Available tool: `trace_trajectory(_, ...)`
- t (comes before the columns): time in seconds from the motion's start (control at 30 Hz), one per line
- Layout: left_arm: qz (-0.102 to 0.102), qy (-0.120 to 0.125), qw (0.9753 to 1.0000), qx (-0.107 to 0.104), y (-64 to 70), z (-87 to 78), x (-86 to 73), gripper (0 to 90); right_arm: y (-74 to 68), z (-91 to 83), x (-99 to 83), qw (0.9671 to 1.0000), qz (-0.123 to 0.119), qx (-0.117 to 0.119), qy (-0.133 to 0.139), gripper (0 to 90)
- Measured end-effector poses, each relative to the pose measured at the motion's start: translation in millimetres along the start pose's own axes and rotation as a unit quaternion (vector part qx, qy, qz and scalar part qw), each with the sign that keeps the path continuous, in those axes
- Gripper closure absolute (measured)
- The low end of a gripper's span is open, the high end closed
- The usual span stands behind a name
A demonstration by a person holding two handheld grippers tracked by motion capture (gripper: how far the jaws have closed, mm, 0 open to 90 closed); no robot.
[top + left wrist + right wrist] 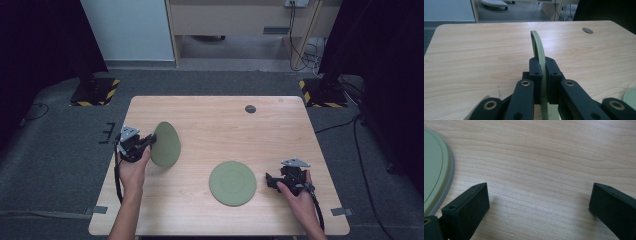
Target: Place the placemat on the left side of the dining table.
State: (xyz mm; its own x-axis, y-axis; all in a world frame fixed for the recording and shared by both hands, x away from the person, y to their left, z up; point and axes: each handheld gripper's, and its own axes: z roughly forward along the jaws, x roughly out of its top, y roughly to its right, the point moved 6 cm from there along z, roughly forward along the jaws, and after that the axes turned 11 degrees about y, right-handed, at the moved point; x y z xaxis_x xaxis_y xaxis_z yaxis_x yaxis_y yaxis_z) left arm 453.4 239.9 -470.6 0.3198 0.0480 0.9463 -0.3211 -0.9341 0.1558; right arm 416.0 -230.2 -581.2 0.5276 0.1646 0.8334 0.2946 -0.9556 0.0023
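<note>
In the high view, the person's forearms enter from the bottom; the left gripper (pixel 148 141) holds a green plate (pixel 166 144) tilted up off the table (pixel 215 120), and a second green plate (pixel 232 183) lies flat beside the right gripper (pixel 270 180). In the left gripper view, both jaws clamp the plate's rim edge-on. In the right gripper view, the jaws stand wide apart, empty, just beside the flat plate.

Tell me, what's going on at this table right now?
A person works with two handheld grippers. The left gripper is clamped on the rim of a green plate, holding it on edge above the table. A second green plate lies flat; the right gripper sits open beside it, holding nothing.
</note>
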Motion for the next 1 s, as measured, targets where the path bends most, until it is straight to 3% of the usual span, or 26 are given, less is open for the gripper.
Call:
trace_trajectory(0.6, -0.005, -0.004, 0.9999, 0.014, -16.9, -3.9, -5.2, 85.4, 0.0, 0.0, 0.0, 1.0, 0.0, 0.0, 0.0, 3.1)
trace_trajectory(1.0, -0.005, -0.025, 0.9992, 0.03, -35.2, 0.1, -13.2, 85.4, 0.0, 0.0, 0.0, 1.0, 0.0, 0.0, 0.0, 3.1)
